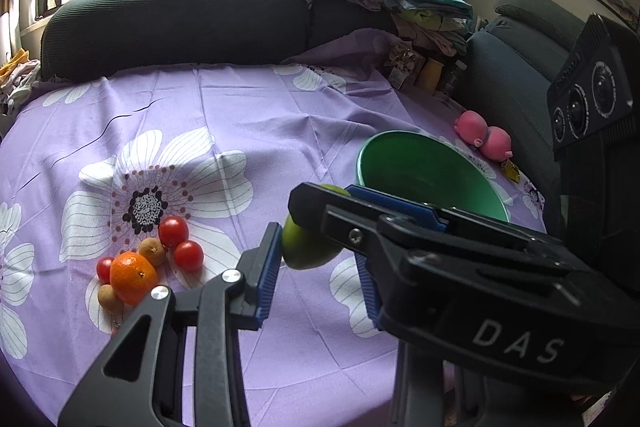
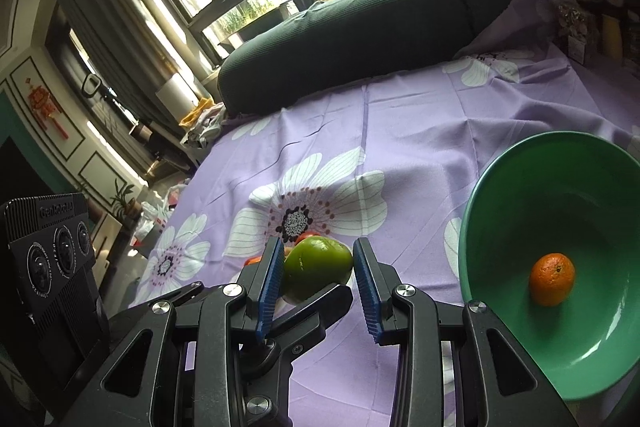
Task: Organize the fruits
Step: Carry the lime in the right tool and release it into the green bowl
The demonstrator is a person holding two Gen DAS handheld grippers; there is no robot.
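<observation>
Now we carry the green fruit (image 2: 318, 267), both grippers pinching it.
Left gripper (image 1: 316, 255) and right gripper (image 2: 316, 277) keep squeezing; bowl (image 2: 504, 171) sits right of the jaws, so we release over it.

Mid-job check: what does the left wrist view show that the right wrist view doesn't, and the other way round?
Left wrist only: the full cluster of loose orange, cherry tomatoes and small brown fruits, of which the right view catches only red slivers behind the green fruit; also two pink toys. Right wrist only: a second orange inside the green bowl. Both: green fruit, green bowl, purple floral cloth.
</observation>
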